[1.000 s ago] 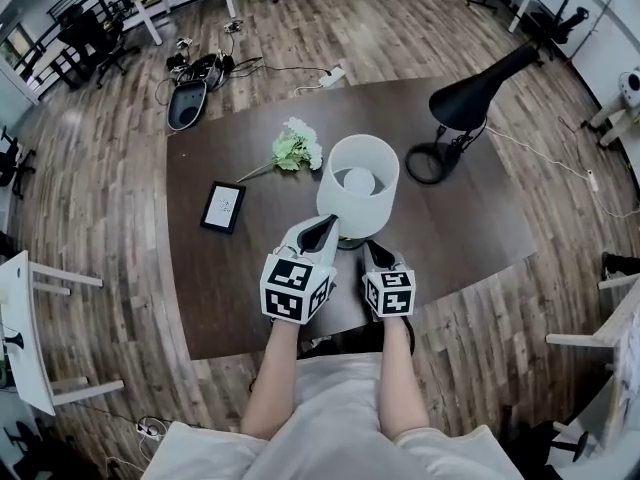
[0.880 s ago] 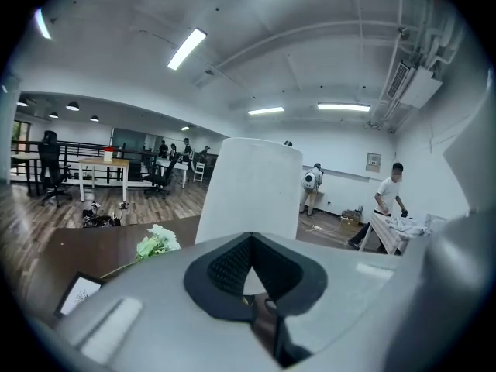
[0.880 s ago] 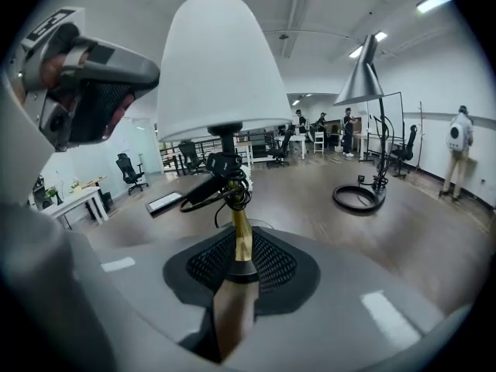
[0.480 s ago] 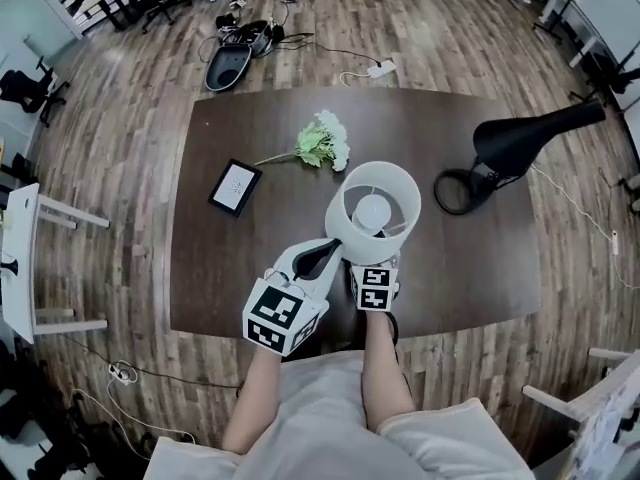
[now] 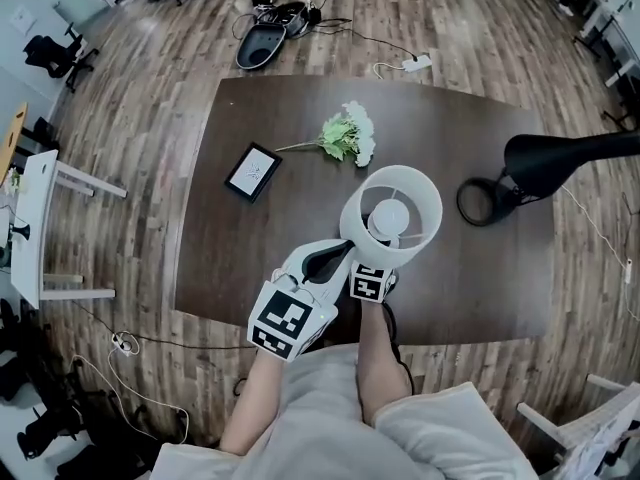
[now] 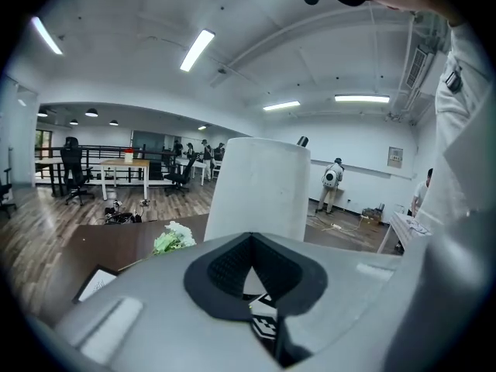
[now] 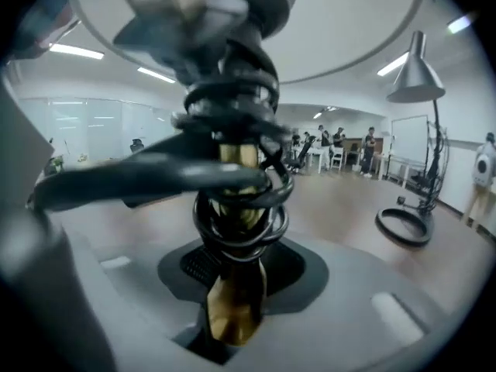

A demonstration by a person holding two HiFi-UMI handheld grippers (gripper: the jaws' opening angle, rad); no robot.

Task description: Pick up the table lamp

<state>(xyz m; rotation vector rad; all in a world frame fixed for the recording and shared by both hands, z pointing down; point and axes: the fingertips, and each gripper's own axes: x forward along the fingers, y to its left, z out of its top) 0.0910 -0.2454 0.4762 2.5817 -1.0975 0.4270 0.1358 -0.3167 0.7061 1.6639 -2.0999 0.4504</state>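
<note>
Head view first: the table lamp (image 5: 391, 218) stands right of centre on the dark table (image 5: 250, 258), near its lower edge, with the open top of its white shade facing the camera. The right gripper (image 5: 377, 268) has pushed up the frame and is now tucked under the shade's lower rim. A second ago it sat level with the left gripper (image 5: 327, 259), clear of the shade. The left one waits at the shade's lower-left edge; touching or just beside, I can't tell.

Left gripper view: jaws pressed together, nothing between them. The shade rises just behind, filling mid-frame.

Right gripper view, and here's the action! The brass stem (image 7: 232, 285), wrapped in a coiled black cord (image 7: 236, 208), runs down the centre straight into the jaws. They have just been closing from a wide spread, and now they pinch the stem. That looks like the grasp made, so the lift should be next. No view shows whether the base has left the table.
</note>
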